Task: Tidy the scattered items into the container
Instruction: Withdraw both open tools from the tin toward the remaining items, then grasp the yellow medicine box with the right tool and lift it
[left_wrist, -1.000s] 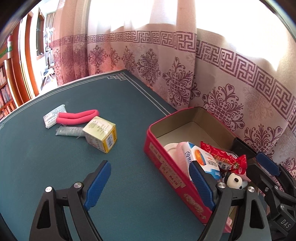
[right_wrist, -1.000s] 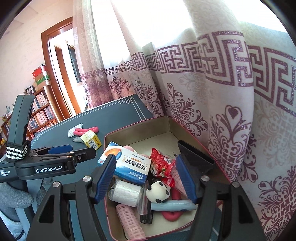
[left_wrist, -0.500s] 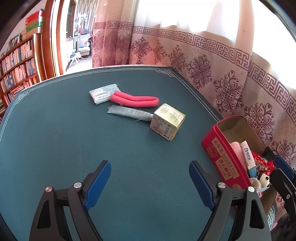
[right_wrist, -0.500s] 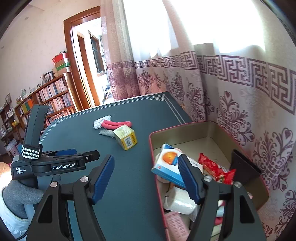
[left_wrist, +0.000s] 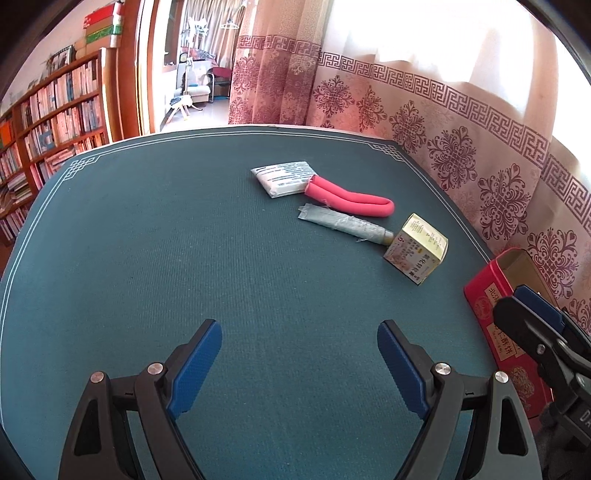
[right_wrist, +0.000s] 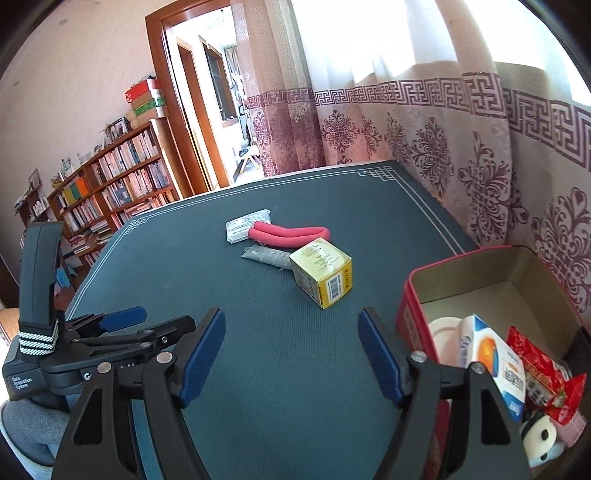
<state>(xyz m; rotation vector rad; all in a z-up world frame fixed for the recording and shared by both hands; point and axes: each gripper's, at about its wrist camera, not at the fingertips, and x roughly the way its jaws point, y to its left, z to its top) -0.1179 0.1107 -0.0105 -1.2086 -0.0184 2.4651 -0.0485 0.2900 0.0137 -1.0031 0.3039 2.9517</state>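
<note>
Right now my left gripper (left_wrist: 299, 363) is spread and empty, while my right gripper (right_wrist: 291, 349) is opening, nothing between its jaws, beside the red tin (right_wrist: 410, 314).

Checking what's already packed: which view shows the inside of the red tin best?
The right wrist view: the red tin is open toward it, contents visible. The left wrist view catches only its corner, partly behind the other tool.

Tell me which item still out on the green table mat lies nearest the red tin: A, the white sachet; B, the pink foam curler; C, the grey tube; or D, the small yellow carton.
D: the small yellow carton sits closest to the red tin, while the grey tube, pink foam curler and white sachet lie farther back.
</note>
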